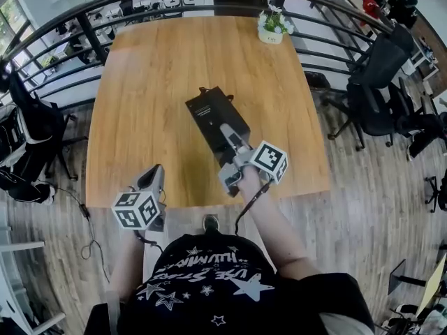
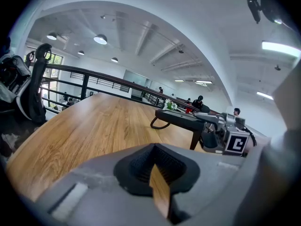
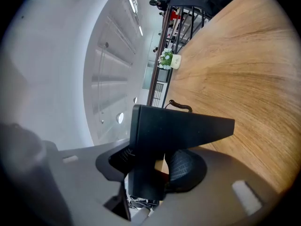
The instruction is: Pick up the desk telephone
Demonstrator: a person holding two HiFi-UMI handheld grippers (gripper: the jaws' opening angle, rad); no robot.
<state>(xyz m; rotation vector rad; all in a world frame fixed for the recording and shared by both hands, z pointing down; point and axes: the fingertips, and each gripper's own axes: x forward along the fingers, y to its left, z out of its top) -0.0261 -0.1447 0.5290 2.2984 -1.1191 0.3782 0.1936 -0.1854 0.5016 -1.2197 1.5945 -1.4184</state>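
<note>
1. A dark chair (image 1: 31, 135) hung with bags stands beside the worktop's (image 1: 154, 82) left edge, partly cut off by the frame.
2. The left gripper (image 1: 154, 178) hangs off the near edge, jaws together on nothing.
3. The desk telephone (image 1: 209, 114) sits diagonally mid-worktop, coiled cord (image 3: 181, 106) at its far end. Wood shows beneath its body in the left gripper view; whether it is lifted or propped, I cannot tell.
4. The right gripper (image 1: 234, 145) has its jaws clamped on the telephone's near end, hiding that end.
5. A potted plant (image 1: 272, 26) stands at the far edge, well apart from the telephone; an office chair (image 1: 380, 89) stands to the right of the worktop.
</note>
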